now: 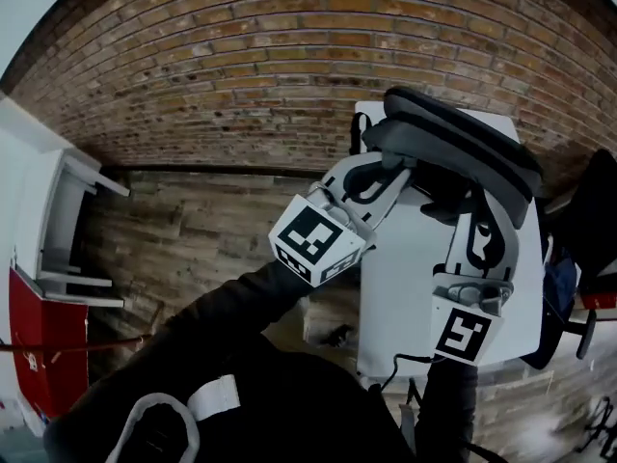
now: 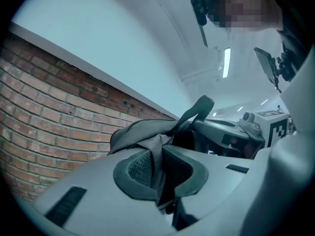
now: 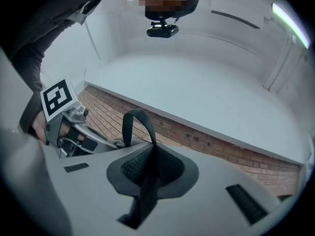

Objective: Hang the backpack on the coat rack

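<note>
Head view, left to right: a white shelf unit (image 1: 58,230) stands at the far left edge and a brick wall (image 1: 241,56) runs across the top. At centre right the two tools are raised with the backpack (image 1: 453,138) held above them, in front of a white upright panel (image 1: 405,287). The left tool (image 1: 388,170) has its jaws shut on a webbing strap (image 2: 156,154) of the pack. The left gripper view shows the strap pinched between the pads, with gathered grey fabric just beyond. The right tool (image 1: 475,210), at lower right, is likewise clamped on webbing. In the right gripper view a carry loop (image 3: 138,124) arches up out of its jaws toward the left tool. The pack thus lies above and beyond both tools. Its long axis runs from upper left to lower right of the head view, and its top end appears to point toward the tools. A small dark fitting (image 1: 359,131) at the panel's upper left edge may be a hook, though this cannot be confirmed. If it is, the left tool is the nearer, and the loop would need to be carried leftward and over it.
</note>
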Demonstrator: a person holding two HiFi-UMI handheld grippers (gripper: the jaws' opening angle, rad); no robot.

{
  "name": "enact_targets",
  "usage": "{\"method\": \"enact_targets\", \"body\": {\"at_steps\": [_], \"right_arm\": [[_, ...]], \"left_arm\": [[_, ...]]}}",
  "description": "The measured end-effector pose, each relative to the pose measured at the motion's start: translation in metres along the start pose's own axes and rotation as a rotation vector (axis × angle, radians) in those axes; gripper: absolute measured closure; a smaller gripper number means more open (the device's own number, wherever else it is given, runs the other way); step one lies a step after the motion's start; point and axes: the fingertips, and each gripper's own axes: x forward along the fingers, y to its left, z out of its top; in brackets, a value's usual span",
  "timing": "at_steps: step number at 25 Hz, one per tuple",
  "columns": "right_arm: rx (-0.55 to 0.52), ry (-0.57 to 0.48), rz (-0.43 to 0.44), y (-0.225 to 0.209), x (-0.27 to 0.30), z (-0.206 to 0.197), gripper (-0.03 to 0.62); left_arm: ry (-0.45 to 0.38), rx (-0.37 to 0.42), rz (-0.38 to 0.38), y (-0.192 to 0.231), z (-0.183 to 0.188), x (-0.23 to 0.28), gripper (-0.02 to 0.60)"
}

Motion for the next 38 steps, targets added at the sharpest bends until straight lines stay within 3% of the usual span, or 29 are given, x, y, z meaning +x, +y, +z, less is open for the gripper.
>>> {"method": "enact_targets", "body": {"at_steps": [3, 10, 14, 19, 25, 29, 34, 38], "right_arm": [[0.005, -0.036, 0.038, 0.031, -0.002, 0.021, 0.576], [0.096, -0.163, 0.272, 0.144, 0.039, 0.074, 0.576], [0.110, -0.169, 0.343, 0.192, 0.051, 0.107, 0.576], [0.204, -0.270, 0.511, 0.316, 0.057, 0.176, 0.576], [0.382, -0.257, 0.712, 0.445, 0.076, 0.215, 0.576], [0.464, -0.328, 0.832, 0.528, 0.085, 0.253, 0.576], [0.503, -0.439, 0.980, 0.627, 0.100, 0.314, 0.576], [0.503, -0.495, 1.073, 0.687, 0.106, 0.354, 0.576]], "left_arm": [[-0.002, -0.010, 0.046, 0.009, 0.004, -0.036, 0.540], [-0.011, 0.021, 0.311, 0.078, 0.021, -0.157, 0.540], [-0.057, -0.016, 0.388, 0.098, 0.030, -0.213, 0.540], [-0.060, 0.008, 0.554, 0.134, 0.049, -0.348, 0.540], [-0.044, 0.077, 0.751, 0.181, 0.075, -0.480, 0.540], [-0.049, 0.126, 0.883, 0.211, 0.092, -0.563, 0.540], [-0.059, 0.164, 1.055, 0.249, 0.111, -0.661, 0.541], [-0.080, 0.172, 1.146, 0.267, 0.123, -0.720, 0.540]]}}
